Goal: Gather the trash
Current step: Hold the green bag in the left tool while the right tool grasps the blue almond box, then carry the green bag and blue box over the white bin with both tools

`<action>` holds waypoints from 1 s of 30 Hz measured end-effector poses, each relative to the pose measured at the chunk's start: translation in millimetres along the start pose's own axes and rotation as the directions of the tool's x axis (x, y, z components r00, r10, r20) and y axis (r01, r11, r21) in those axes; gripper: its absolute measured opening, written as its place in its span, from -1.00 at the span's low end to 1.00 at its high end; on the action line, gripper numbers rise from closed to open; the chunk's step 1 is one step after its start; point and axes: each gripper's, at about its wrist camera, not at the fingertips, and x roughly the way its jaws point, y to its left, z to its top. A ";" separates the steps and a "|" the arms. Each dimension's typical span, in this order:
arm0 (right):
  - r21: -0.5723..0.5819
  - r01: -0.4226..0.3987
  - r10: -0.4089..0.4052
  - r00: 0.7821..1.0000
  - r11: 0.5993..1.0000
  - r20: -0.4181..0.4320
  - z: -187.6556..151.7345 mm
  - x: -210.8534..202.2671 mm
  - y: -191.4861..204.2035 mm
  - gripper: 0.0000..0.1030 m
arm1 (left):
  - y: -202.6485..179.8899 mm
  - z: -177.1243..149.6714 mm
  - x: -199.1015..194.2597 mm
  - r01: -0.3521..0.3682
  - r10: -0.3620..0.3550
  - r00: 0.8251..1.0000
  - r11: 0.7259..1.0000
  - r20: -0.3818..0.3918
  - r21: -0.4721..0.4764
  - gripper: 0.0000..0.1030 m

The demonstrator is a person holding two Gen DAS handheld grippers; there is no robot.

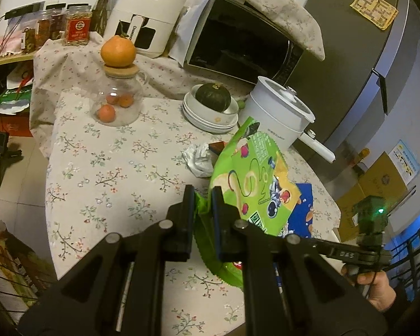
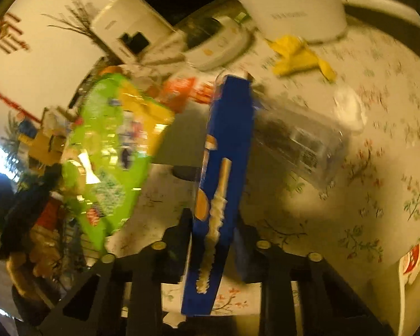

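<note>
While both grippers' fingers pinch wrappers, green bag (image 1: 249,179) left, blue box (image 2: 224,151) right, a clear bottle (image 2: 299,137) lies beside.

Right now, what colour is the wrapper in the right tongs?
Deep blue wrapper, printed with tan snack pictures; clearest in the right wrist view.

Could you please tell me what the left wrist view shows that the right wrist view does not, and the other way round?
Only the left wrist view shows the clear glass jar with an orange on its wooden lid, the black-doored microwave and crumpled silver foil.

Only the right wrist view shows the crumpled yellow wrapper, a clear plastic container lying on its side, and the right gripper shut on the flat blue snack packet.

Both show the green snack bag pinched in the left gripper, the white electric pot and the floral tablecloth.
</note>
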 end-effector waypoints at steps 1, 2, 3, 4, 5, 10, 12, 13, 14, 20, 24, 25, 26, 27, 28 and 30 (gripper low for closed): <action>-0.012 0.007 -0.007 1.000 1.000 0.006 -1.6 -5.6 1.4 -0.52 | -1.0 0.0 0.4 0.002 -0.002 1.000 1.000 -0.001 0.001 -0.74; -0.025 0.011 -0.011 1.000 1.000 0.013 -2.2 -11.4 2.9 -0.52 | -2.4 -0.1 0.7 0.003 -0.003 1.000 1.000 0.000 0.003 -0.74; -0.029 0.019 -0.018 1.000 0.999 0.014 -2.8 -15.0 2.6 -0.52 | -3.6 -0.2 0.8 0.006 -0.006 1.000 1.000 0.001 0.003 -0.74; -0.029 0.025 -0.025 1.000 0.999 0.016 -4.6 -20.0 1.1 -0.52 | -4.7 0.0 0.9 0.010 -0.010 1.000 1.000 0.001 0.002 -0.74; -0.024 0.029 -0.029 0.999 0.999 0.020 -6.0 -25.9 -1.8 -0.52 | -6.4 0.1 1.1 0.017 -0.017 1.000 1.000 0.000 0.002 -0.74; 0.006 0.044 -0.044 0.997 0.999 0.063 -3.2 -53.2 -17.7 -0.52 | -18.2 -1.8 7.0 0.049 -0.048 0.999 0.999 -0.017 0.009 -0.74; 0.012 0.057 -0.058 0.995 0.998 0.087 -4.5 -66.5 -25.1 -0.52 | -24.2 -2.5 9.9 0.061 -0.061 0.998 0.998 -0.026 0.013 -0.74; 0.018 0.063 -0.065 0.993 0.998 0.097 -4.0 -72.8 -28.6 -0.52 | -27.9 -2.9 11.2 0.068 -0.067 0.997 0.998 -0.030 0.018 -0.74; 0.023 0.069 -0.071 0.992 0.997 0.103 -4.0 -79.1 -31.9 -0.52 | -31.3 -3.5 11.9 0.073 -0.072 0.997 0.997 -0.033 0.023 -0.74; 0.073 0.112 -0.121 0.984 0.991 0.134 -13.8 -115.2 -57.9 -0.52 | -59.7 -7.0 18.8 0.115 -0.112 0.992 0.991 -0.057 0.064 -0.74; 0.104 0.142 -0.157 0.976 0.984 0.148 -19.4 -135.9 -75.7 -0.52 | -82.2 -11.2 26.5 0.140 -0.133 0.988 0.986 -0.076 0.095 -0.74; 0.109 0.150 -0.166 0.974 0.983 0.153 -20.7 -140.1 -79.1 -0.52 | -87.9 -12.1 28.6 0.146 -0.138 0.987 0.984 -0.080 0.102 -0.74; 0.114 0.160 -0.177 0.972 0.980 0.157 -22.1 -144.4 -82.3 -0.52 | -96.2 -13.8 31.3 0.156 -0.147 0.985 0.981 -0.088 0.114 -0.74; 0.122 0.172 -0.191 0.968 0.977 0.161 -24.2 -150.1 -86.6 -0.52 | -101.6 -15.1 33.4 0.162 -0.151 0.984 0.979 -0.093 0.123 -0.74; 0.131 0.180 -0.200 0.966 0.975 0.162 -26.5 -154.7 -91.0 -0.52 | -108.2 -16.5 35.5 0.169 -0.156 0.983 0.977 -0.099 0.133 -0.74; 0.148 0.187 -0.210 0.965 0.971 0.159 -30.6 -160.4 -97.9 -0.52 | -123.4 -20.7 40.6 0.186 -0.169 0.979 0.970 -0.115 0.155 -0.74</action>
